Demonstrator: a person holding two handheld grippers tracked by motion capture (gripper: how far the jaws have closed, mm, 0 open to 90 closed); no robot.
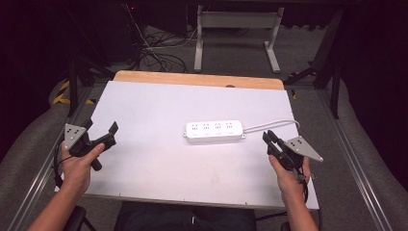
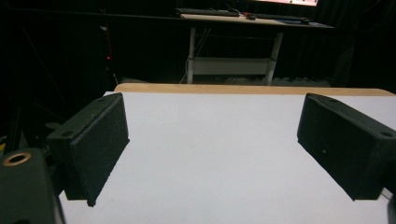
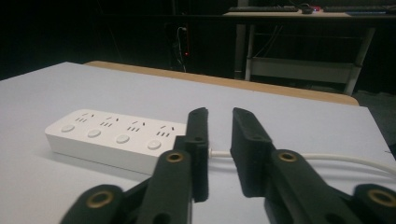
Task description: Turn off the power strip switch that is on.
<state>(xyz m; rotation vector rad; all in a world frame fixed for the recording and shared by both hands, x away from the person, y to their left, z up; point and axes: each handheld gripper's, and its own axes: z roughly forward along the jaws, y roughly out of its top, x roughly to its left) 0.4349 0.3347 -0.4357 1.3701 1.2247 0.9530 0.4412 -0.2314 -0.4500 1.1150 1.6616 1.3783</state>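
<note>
- Overhead, the high view takes in the whole white rectangular tabletop (image 1: 144,106) with its pale wooden strip along the far edge, and the white four-socket plastic power strip (image 1: 213,131) lying flat a little right of the middle, long side across the table.
- Its white round cable (image 1: 269,125) leaves the strip's right end and curves toward the right edge of the table.
- At the left of that view, the left gripper (image 1: 113,131), black with a grey three-cornered plate, is held low over the table's near left part, well apart from the strip.
- The left gripper view adds what the overhead one leaves vague: the two black jaws stand wide apart, released, with bare white table between them.
- At the right, the right gripper (image 1: 268,138) is held just off the strip's cable end, pointing toward it.
- The right gripper view brings detail the high view cannot: four round buttons beside the socket slots on the power strip (image 3: 112,135), and the cable (image 3: 336,161) passing behind the jaws.
- Those jaws stand nearly together, a narrow gap left between them, clenched on nothing; they touch neither strip nor cable.
</note>
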